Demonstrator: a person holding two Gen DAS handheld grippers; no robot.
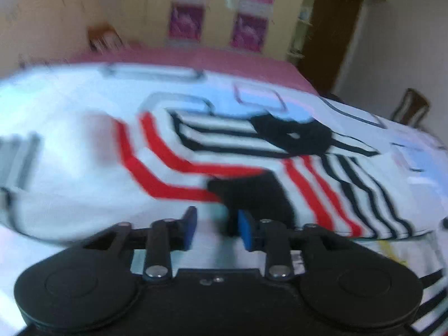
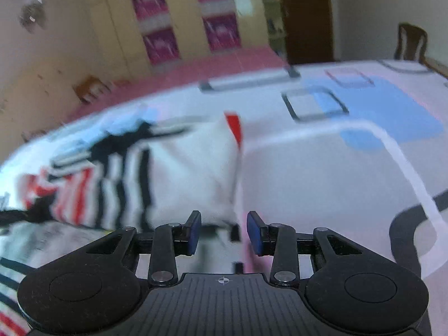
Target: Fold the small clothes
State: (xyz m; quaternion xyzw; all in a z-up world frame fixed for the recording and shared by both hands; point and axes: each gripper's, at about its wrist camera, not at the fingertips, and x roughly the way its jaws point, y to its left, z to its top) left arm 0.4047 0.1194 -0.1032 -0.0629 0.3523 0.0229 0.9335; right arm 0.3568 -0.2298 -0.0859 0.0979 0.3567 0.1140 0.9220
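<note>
Bench (image 1: 70, 106) fills both views, covered in a white cloth printed with pale blue patches and dark outlined rectangles; behind it a pink floor, cream cupboards with magenta panels (image 2: 156, 28), and a brown door. Garment (image 1: 224, 154) lies spread on the bench: white knit with red and black stripes and solid black patches. Left wrist view shows it broadside, 2 red bands bending across the middle, black stripes running off toward the right edge, a black patch just ahead of the pads. Right wrist view shows the same garment (image 2: 190, 168) from its other end: a plain white panel nearest the camera, a small red corner at its far edge, stripes bunched to the left. Only this view shows the bare printed cloth to the right of the garment, with a large blue patch and a dark curved band. A wooden chair (image 2: 411, 42) stands past the far bench edge, seen in both views. Left gripper (image 1: 217, 231): jaws part-open, blue pads apart, nothing pinched between them; garment edge lies just beyond the tips. Right gripper (image 2: 224, 232): jaws also apart with a clear gap, white garment hem just ahead of the tips, not clamped. Both frames are motion-blurred, so fine contact cannot be told.
</note>
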